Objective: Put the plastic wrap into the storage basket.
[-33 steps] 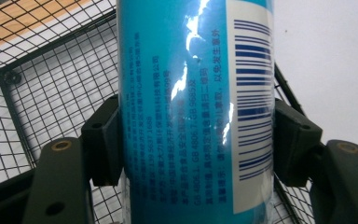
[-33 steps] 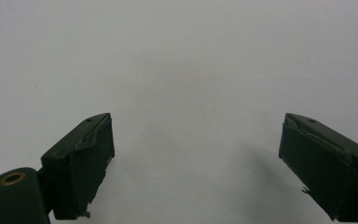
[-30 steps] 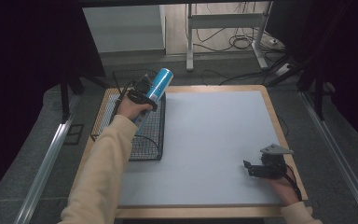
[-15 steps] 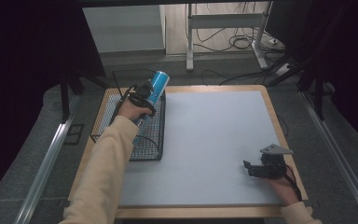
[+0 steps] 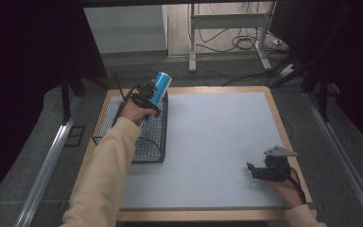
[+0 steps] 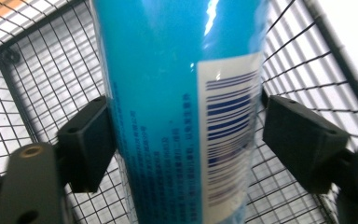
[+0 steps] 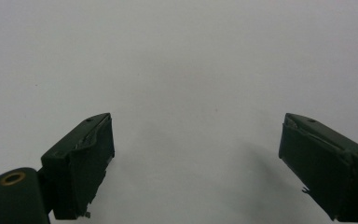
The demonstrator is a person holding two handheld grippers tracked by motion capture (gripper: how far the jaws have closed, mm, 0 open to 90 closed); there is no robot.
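— The left gripper [image 5: 147, 92]: what is it doing?

— It is clamped on a blue can [image 5: 158, 86], a tall cylinder held over the far right part of the black wire basket [image 5: 105, 116]. In the left gripper view the two black jaws press against the can [image 6: 177, 102] from either side, and a white label with a barcode [image 6: 226, 126] faces the camera. The basket's mesh [image 6: 37, 74] shows behind and below the can.

— Is the can touching the basket?

— I cannot tell. In the high view it leans up and away from the person, its top end above the basket's far rim, while its lower end is hidden by the hand [image 5: 134, 109].

— And the right gripper [image 5: 260, 171]?

— It sits near the right front corner of the table, held low over the white surface [image 5: 217, 137]. Its jaws stand wide apart with nothing between them; in the right gripper view [image 7: 193, 158] only plain white surface lies in the gap. The grey three-cornered plate [image 5: 279, 152] tops it in the high view.

— Where is the basket on the table?

— At the left edge, along the wooden rim [image 5: 283, 127], with its left side overhanging the table's edge. The two grippers are well apart, one at the far left, the other at the near right.

— Anything beyond the table?

— Grey floor, a white metal frame [image 5: 227, 19] and loose cables [image 5: 238, 42] at the far side.
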